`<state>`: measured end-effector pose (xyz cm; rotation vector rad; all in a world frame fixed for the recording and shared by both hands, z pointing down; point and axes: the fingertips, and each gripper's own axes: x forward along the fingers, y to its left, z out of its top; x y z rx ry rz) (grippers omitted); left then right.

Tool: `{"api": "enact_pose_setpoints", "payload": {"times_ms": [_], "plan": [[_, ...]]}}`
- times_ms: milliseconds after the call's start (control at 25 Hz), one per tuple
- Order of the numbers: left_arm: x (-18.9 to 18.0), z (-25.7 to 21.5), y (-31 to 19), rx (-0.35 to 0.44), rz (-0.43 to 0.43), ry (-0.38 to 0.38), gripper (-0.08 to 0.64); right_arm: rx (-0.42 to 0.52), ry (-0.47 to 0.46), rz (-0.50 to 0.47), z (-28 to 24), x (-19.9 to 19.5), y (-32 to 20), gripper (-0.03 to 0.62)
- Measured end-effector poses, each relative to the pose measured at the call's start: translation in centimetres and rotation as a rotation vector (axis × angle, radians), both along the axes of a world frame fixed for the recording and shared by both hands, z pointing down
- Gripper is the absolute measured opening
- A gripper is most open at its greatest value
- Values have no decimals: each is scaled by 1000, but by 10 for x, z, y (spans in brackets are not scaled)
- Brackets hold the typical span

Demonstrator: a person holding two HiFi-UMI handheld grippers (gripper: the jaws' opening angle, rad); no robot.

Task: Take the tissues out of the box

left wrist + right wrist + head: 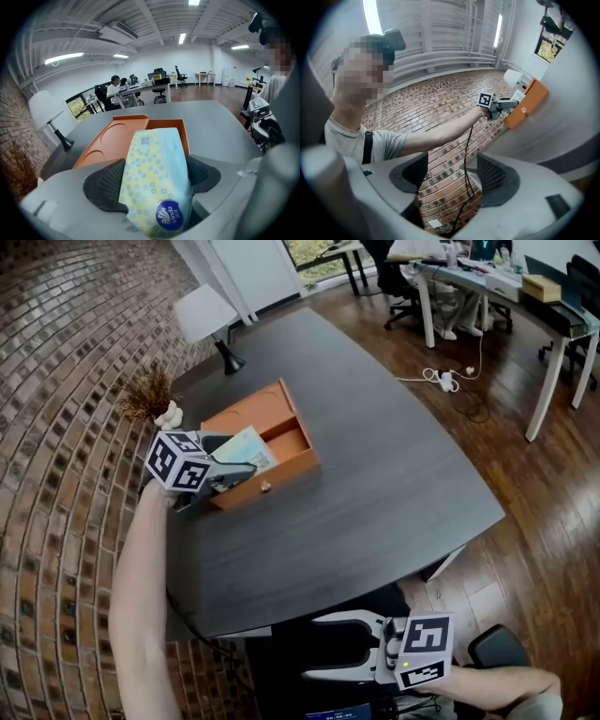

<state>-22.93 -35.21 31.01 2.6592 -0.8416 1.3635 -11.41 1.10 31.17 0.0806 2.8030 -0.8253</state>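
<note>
An orange wooden box lies open on the dark table, its lid flat to the far left. A pale, dotted tissue pack sits over the box's near compartment. My left gripper is shut on it: in the left gripper view both pads press the sides of the pack, with the box behind it. My right gripper hangs open off the table's near edge. In the right gripper view, the right gripper has only brick wall showing between its jaws.
A white desk lamp and a dried plant ornament stand at the table's far left corner. A brick wall curves along the left. A power strip lies on the wooden floor; white desks stand at the back right.
</note>
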Motion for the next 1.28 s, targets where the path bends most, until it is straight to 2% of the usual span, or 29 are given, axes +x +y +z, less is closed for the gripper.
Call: {"api": "enact_pose_setpoints", "payload": {"times_ms": [120, 240, 320, 400, 560, 720, 1040, 1280], "plan": [[-2, -8, 2, 45, 2, -10, 380, 6, 2, -2, 0, 0, 0, 325], [-2, -32, 6, 112, -1, 15, 379, 11, 3, 1, -1, 1, 0, 325], [-1, -55, 11, 178, -14, 56, 377, 15, 5, 1, -1, 1, 0, 325], [-2, -83, 19, 258, -42, 137, 376, 17, 8, -2, -1, 2, 1, 325], [-2, -138, 51, 392, -98, 413, 373, 24, 9, 3, -1, 2, 2, 325], [-4, -169, 107, 443, -126, 733, 373, 33, 11, 6, -2, 0, 1, 325], [4, -142, 238, 397, -103, 1260, 374, 55, 17, 4, -2, 0, 4, 325], [-10, -131, 314, 471, -110, 1635, 373, 80, 19, -5, -3, -1, 10, 325]]}}
